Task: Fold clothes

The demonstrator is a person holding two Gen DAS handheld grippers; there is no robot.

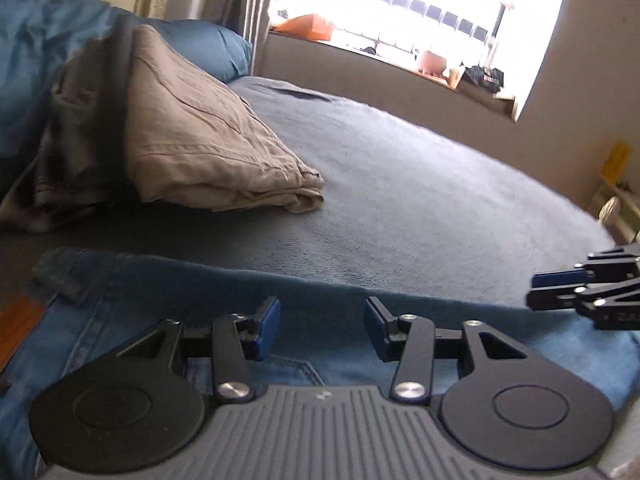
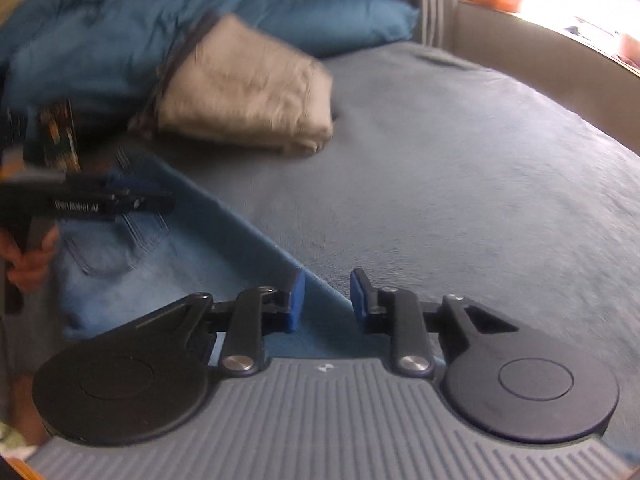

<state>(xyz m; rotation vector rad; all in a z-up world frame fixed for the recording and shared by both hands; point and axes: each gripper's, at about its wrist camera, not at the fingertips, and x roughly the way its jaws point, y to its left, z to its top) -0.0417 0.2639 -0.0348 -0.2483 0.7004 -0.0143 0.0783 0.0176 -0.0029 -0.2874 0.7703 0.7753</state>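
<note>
Nearest, the left claw [image 1: 322, 330] hangs over a pair of blue jeans [image 1: 120, 344] spread along the near edge of the bed [image 1: 400, 200]; its blue pads stand apart with nothing pinched between them, only denim below. Just right of it, the right claw [image 2: 326, 298] sits over the jeans' folded edge, which runs up between its pads; the gap there is narrow, the pads do not press on the cloth, and the picture is blurred. A hand [image 2: 30, 256] grips the left tool's handle at the side. Further back on the grey-blue blanket lies a folded beige garment [image 1: 200, 140], leaning on other folded clothes against a blue pillow [image 1: 208, 44]. Beyond the bed, a bright window [image 1: 400, 8] fills the wall.
</note>
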